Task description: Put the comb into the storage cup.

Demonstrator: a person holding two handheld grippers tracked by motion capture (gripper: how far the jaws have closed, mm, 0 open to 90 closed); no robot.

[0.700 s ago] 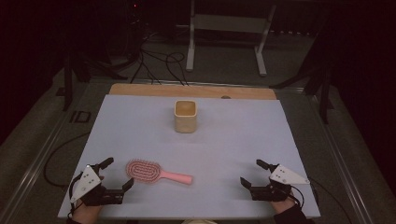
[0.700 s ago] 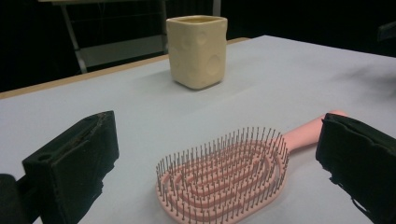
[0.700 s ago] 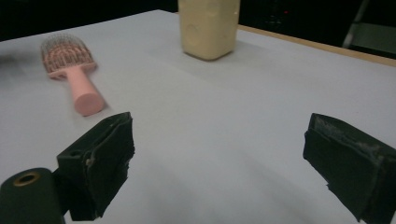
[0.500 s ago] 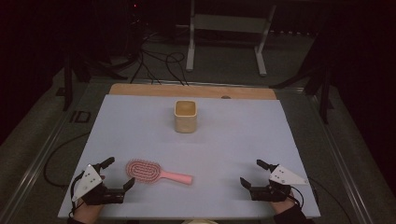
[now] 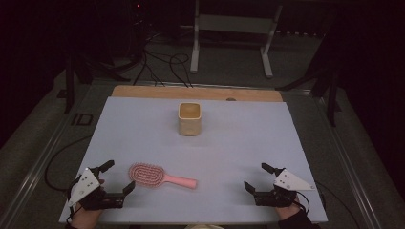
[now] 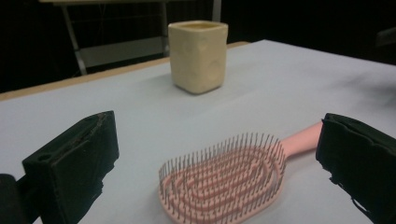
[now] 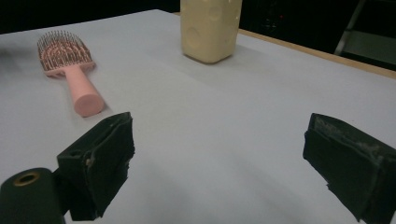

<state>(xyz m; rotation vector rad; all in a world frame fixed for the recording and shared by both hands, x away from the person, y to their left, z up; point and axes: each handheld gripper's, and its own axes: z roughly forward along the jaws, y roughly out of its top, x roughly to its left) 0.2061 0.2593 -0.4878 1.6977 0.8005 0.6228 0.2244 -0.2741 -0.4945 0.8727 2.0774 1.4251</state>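
High view: the brush [image 5: 160, 176] lies bristles-up on the desk [image 5: 239, 148] at about 7 o'clock, its head toward the left claw [image 5: 117, 179] and its handle pointing toward 3 o'clock. The cup [image 5: 189, 119] stands upright at 12 o'clock, well apart from the brush and apparently empty. The left claw sits at the near left corner with its jaws spread wide and nothing between the pads; its far jaw tip is just beside the brush head, not touching it. The right claw [image 5: 254, 177] rests at 5 o'clock, equally wide open and empty, well apart from the handle end.

In the left gripper view the brush head [image 6: 224, 179] lies ahead between the two jaws, the cup [image 6: 198, 56] beyond it. In the right gripper view the handle [image 7: 84, 93] points at the camera from 10 o'clock.

My reading is that the work has barely begun: nothing is gripped or lifted. The left claw looks lined up to take the brush; what is probably left is closing on it, carrying it to the cup and placing it in.
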